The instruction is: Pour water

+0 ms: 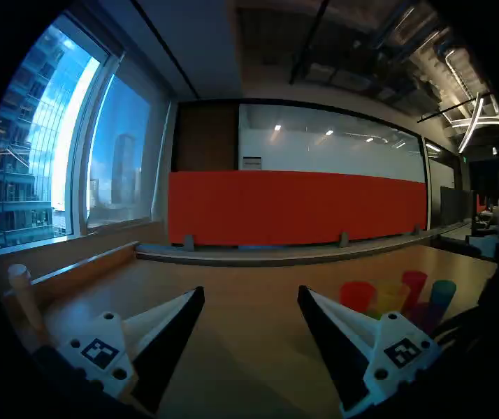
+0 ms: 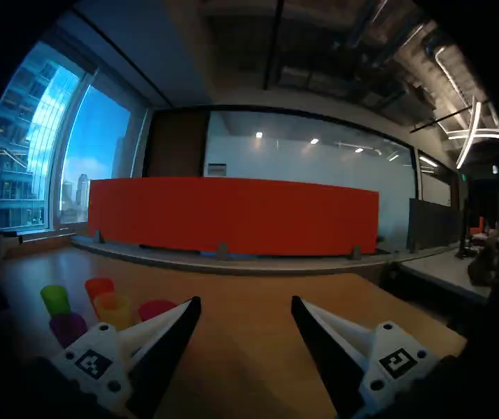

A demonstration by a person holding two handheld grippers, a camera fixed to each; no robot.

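Note:
Several coloured plastic cups stand together on the wooden table [image 1: 249, 328]. In the left gripper view they sit at the right: an orange cup [image 1: 356, 295], a yellow cup [image 1: 391, 297], a red cup [image 1: 414, 283] and a teal cup [image 1: 442, 293]. My left gripper [image 1: 251, 297] is open and holds nothing, left of them. In the right gripper view the cups are at the lower left: a green cup [image 2: 55, 299], an orange cup [image 2: 98, 288], a yellow cup [image 2: 112, 309], a purple cup [image 2: 68, 328] and a pink cup [image 2: 155, 309]. My right gripper [image 2: 245, 306] is open over bare table, right of them.
A long orange partition [image 1: 295, 207] runs along the table's far edge. Large windows [image 1: 54, 167] are at the left. A pale wooden post [image 1: 22, 290] stands at the table's left edge. Another desk [image 2: 445, 269] lies beyond the right edge.

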